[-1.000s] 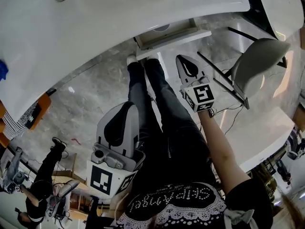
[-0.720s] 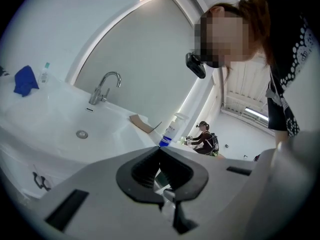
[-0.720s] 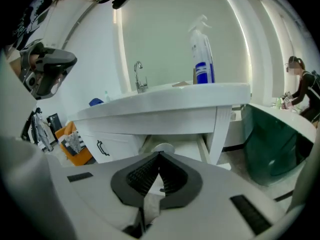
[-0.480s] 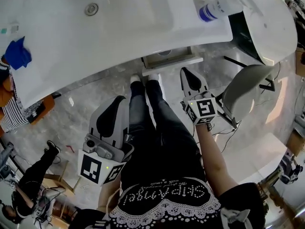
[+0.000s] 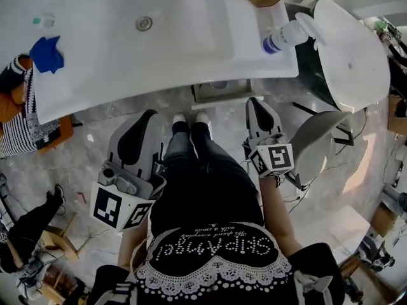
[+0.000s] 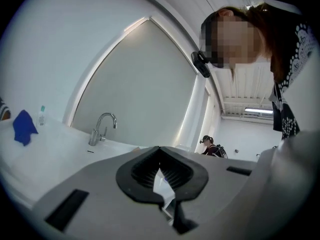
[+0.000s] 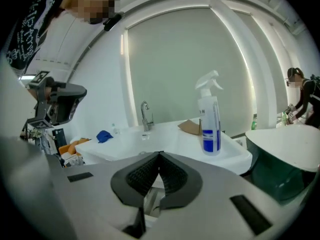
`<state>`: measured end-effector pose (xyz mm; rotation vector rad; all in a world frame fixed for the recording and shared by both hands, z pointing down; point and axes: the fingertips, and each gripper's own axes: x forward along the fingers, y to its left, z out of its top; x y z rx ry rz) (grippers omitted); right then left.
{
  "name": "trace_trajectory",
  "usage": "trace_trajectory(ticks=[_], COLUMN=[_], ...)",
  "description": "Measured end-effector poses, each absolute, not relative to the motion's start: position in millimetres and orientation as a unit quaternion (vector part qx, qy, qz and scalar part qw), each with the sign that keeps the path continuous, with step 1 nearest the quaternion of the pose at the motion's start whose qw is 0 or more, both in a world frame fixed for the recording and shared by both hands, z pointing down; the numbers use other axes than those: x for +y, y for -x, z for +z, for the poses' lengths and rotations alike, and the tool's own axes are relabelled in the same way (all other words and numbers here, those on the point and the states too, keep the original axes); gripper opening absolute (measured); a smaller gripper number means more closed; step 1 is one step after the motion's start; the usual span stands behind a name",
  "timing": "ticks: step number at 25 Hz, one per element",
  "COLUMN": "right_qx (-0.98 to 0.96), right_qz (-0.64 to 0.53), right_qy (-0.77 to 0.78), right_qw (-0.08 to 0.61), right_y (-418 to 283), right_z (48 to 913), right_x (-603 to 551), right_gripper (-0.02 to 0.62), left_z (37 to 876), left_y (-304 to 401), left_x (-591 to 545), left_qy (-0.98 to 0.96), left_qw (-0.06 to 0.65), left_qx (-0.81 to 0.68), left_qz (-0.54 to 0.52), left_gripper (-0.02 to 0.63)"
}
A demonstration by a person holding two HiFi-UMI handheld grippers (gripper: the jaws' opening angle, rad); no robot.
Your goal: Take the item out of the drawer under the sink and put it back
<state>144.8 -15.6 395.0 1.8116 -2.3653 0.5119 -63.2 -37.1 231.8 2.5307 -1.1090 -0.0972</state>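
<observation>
Sink (image 5: 191, 43) ahead; left claw (image 5: 147, 116), right claw (image 5: 255, 103) closed.

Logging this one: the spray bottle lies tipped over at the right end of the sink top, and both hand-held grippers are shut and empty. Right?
Not tipped over: the spray bottle stands upright at the right end of the sink top, as the right gripper view shows. The left hand-held gripper and the right hand-held gripper are both shut and empty.

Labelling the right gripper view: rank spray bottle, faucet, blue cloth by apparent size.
1. spray bottle, nearest too.
2. faucet, tall but thin.
3. blue cloth, close to the faucet in area.
</observation>
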Motion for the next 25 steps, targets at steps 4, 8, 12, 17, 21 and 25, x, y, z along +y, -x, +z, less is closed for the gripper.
trace_trajectory(ticks=[4, 8, 12, 17, 21, 25], right_qx=[-0.793, -0.799, -0.806, -0.816, -0.822, -0.829], right_qz=[0.148, 0.134, 0.121, 0.109, 0.107, 0.106], right_qy=[-0.59, -0.585, -0.58, -0.567, -0.559, -0.548], right_qw=[0.042, 0.031, 0.02, 0.01, 0.008, 0.006], right_y=[-142.5, -140.5, -140.7, -135.8, -134.4, -132.0], right_z=[361.8, 342.1, 324.2, 308.0, 298.6, 290.0], right_x=[-14.4, -12.0, -11.4, -0.8, 1.9, 5.6], right_gripper=[0.017, 0.017, 0.017, 0.017, 0.017, 0.017], left_z=[214.4, 199.5, 185.6, 180.6, 181.9, 182.9], left_y=[82.3, 94.0, 107.1, 121.2, 129.8, 142.4], left_x=[-34.5, -29.4, -22.8, -1.2, 4.5, 10.4], left_qy=[-0.89, -0.885, -0.877, -0.867, -0.859, -0.849], left_qw=[0.169, 0.144, 0.119, 0.107, 0.107, 0.103], left_qx=[-0.423, -0.44, -0.463, -0.483, -0.499, -0.516], left_qz=[-0.039, -0.042, -0.046, -0.05, -0.05, -0.042], left_gripper=[0.005, 0.005, 0.005, 0.005, 0.005, 0.005])
